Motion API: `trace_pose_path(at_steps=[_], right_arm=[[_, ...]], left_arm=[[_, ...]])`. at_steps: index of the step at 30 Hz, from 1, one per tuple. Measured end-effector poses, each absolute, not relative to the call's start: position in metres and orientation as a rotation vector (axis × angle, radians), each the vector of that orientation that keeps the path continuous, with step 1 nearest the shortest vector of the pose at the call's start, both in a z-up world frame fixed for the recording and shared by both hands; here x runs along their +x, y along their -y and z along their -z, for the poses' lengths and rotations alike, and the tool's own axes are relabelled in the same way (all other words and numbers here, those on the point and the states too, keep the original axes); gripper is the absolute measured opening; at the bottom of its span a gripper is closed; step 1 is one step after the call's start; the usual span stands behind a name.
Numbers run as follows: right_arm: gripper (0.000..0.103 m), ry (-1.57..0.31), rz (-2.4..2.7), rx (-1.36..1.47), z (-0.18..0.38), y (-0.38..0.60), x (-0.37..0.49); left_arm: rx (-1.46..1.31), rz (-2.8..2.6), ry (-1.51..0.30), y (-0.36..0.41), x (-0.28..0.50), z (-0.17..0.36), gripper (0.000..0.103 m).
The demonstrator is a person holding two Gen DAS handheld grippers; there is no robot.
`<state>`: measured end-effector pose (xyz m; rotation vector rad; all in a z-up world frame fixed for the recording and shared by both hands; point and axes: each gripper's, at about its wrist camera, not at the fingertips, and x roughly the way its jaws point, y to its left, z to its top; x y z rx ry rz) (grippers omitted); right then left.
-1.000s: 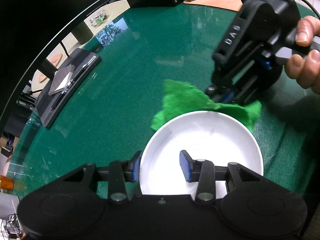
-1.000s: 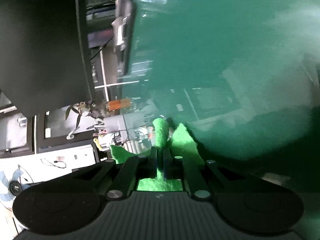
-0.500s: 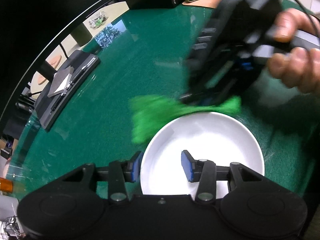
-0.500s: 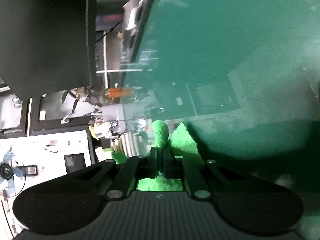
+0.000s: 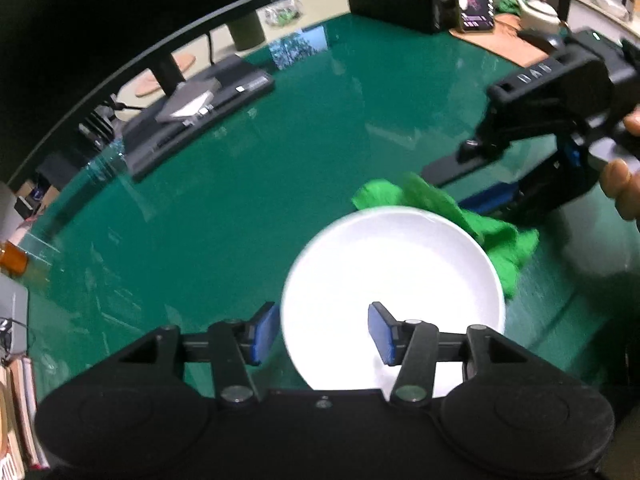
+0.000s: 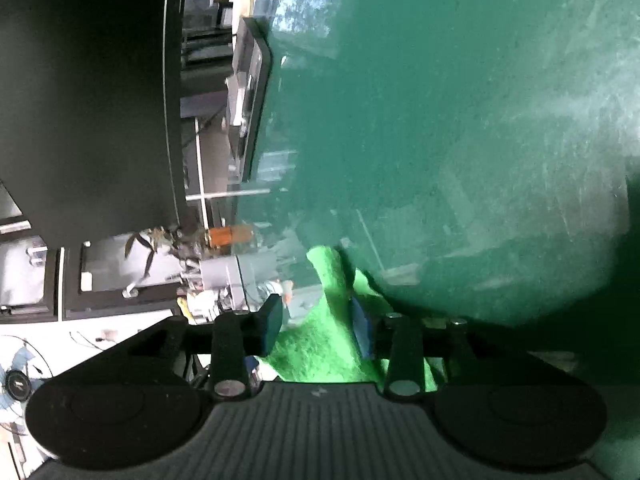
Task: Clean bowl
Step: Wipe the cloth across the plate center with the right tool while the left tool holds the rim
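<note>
Glossy green tabletop (image 5: pixel 248 208) carries the white bowl (image 5: pixel 394 280) straddled at its near rim by the spread left claw (image 5: pixel 322 330), while the right claw (image 6: pixel 316 322), parted, leaves the green cloth (image 5: pixel 440 208) at the bowl's one o'clock edge, so wiping seems finished and withdrawing comes next.

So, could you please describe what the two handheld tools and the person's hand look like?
Both are matte black plastic with blue pads on the fingers. The left tool shows silver pivot screws. The right tool carries pale lettering on its body and a small green light. A bare hand grips it; no sleeve shows.
</note>
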<state>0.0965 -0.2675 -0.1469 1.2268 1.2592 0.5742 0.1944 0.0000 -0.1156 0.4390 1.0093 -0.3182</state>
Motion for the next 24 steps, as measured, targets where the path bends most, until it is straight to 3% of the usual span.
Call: trace_pose_path(at_steps=[2,5,10,19,24], right_arm=[[0.028,-1.294,-0.566,1.234,0.151,0.261,0.094],[0.005,-1.346,-0.538,1.285,0.164,0.257,0.09],[0.004,-1.337,-0.548,1.419,0.17,0.264,0.084],[0.007,-1.335,-0.647,1.268,0.155,0.22,0.135],[0.007,-1.328,-0.67,1.24,0.152,0.228,0.128]], left_arm=[[0.47,0.303,-1.012,-0.01,0.231,0.134,0.039],[0.498,0.314,-1.012,-0.017,0.245,0.138,0.031],[0.555,0.364,-0.994,-0.005,0.217,0.129,0.032],[0.604,0.384,-0.979,0.027,0.12,0.098,0.033],[0.606,0.403,-0.97,0.03,0.114,0.096,0.035]])
